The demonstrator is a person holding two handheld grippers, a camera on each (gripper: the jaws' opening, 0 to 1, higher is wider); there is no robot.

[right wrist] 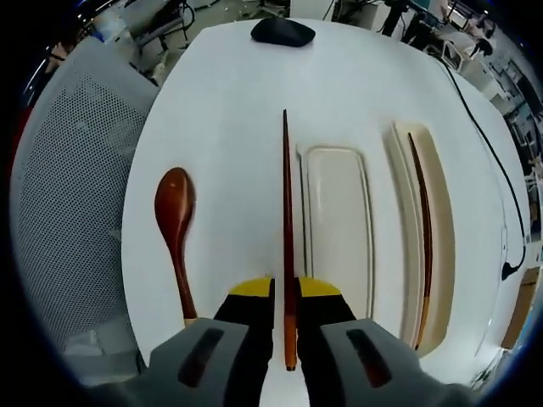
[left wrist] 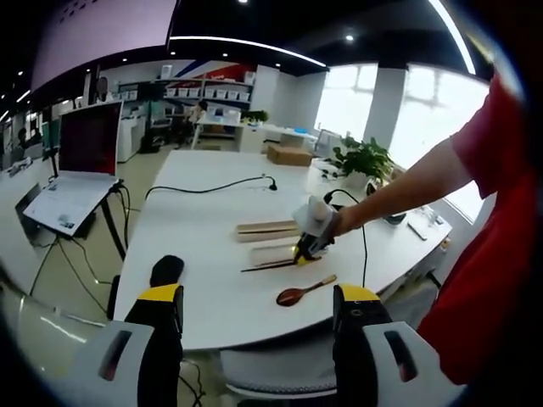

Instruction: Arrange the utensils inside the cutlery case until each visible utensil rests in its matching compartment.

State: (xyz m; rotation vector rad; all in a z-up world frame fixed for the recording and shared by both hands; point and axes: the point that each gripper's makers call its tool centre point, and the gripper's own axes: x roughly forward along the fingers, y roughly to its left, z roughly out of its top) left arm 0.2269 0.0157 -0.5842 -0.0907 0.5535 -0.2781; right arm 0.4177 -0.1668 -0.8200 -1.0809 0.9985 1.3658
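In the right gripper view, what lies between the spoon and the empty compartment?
A chopstick held in the right gripper lies between the spoon and the empty compartment, over bare table.

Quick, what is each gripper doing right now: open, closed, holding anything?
Left gripper: open, holding nothing, raised off the table.
Right gripper: closed on a chopstick, beside the spoon.

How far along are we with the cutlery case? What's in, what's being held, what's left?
Done: one chopstick already lies in the case's far compartment. In hand: the right gripper is shut on the second chopstick, held above the table beside the case. Left: that chopstick must join its mate, and the wooden spoon on the table must go into the empty wide compartment.
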